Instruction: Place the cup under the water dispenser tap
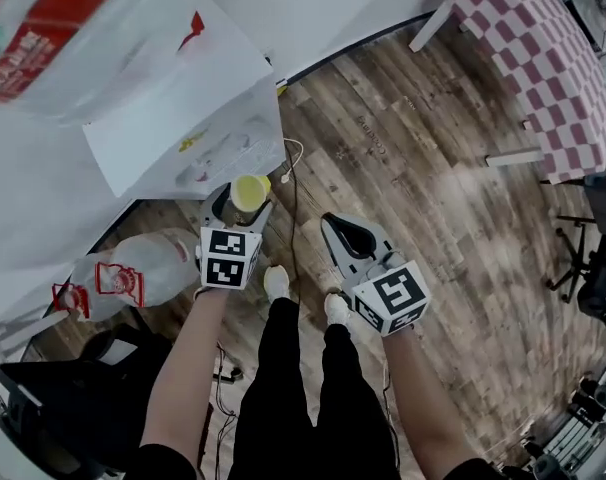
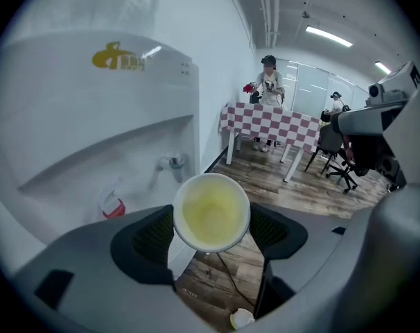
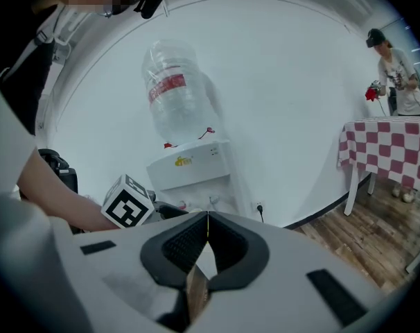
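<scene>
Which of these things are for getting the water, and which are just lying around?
For the job: cup, held in the left tool; water dispenser; its grey tap.
Just lying about: checkered table; office chair; spare bottle on the floor.

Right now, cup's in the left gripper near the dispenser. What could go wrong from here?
1. The cup sits pinched between the left gripper fingers. It looks thin, so squeezing may crush it, or it may slip.
2. Two taps sit close together in the dispenser recess, a red tap and a grey tap. The cup could end under the wrong one or clip a spout.
</scene>
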A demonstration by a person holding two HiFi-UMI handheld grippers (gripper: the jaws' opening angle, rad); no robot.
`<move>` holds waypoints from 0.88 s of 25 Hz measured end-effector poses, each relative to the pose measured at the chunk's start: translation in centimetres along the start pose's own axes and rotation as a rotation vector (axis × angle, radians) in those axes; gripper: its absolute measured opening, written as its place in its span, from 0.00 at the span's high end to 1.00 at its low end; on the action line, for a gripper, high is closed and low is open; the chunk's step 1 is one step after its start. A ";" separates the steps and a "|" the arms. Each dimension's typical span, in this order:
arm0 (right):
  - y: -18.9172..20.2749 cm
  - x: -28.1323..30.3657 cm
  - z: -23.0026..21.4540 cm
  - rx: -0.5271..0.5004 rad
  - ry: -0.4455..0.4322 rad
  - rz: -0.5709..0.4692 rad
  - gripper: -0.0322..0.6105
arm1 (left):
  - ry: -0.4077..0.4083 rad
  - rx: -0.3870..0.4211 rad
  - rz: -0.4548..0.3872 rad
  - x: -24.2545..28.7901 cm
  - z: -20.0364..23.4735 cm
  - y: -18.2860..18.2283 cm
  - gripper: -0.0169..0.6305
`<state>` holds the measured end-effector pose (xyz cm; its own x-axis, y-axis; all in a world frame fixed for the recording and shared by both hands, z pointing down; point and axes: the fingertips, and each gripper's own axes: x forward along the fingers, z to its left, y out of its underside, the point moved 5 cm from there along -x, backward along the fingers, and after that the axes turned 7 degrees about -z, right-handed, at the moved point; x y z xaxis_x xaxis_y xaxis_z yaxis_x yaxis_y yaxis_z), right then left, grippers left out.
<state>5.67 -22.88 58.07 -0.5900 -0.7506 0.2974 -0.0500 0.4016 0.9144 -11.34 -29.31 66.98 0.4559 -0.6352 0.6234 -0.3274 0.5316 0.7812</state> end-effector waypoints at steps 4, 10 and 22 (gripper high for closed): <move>0.9 2.0 -1.5 -0.022 -0.003 0.001 0.92 | -0.010 0.012 0.016 3.5 1.5 1.4 0.44; 4.2 4.7 -3.8 -0.004 0.032 0.020 0.92 | -0.022 0.040 0.078 8.4 3.0 4.0 0.44; 7.5 9.5 -5.3 -0.017 0.016 0.056 0.92 | -0.059 0.026 0.103 13.1 4.4 5.7 0.43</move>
<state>3.96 -29.75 69.22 -0.5783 -0.7356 0.3527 -0.0037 0.4348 0.9005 -10.88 -37.08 79.76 0.3695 -0.6103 0.7007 -0.3919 0.5814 0.7130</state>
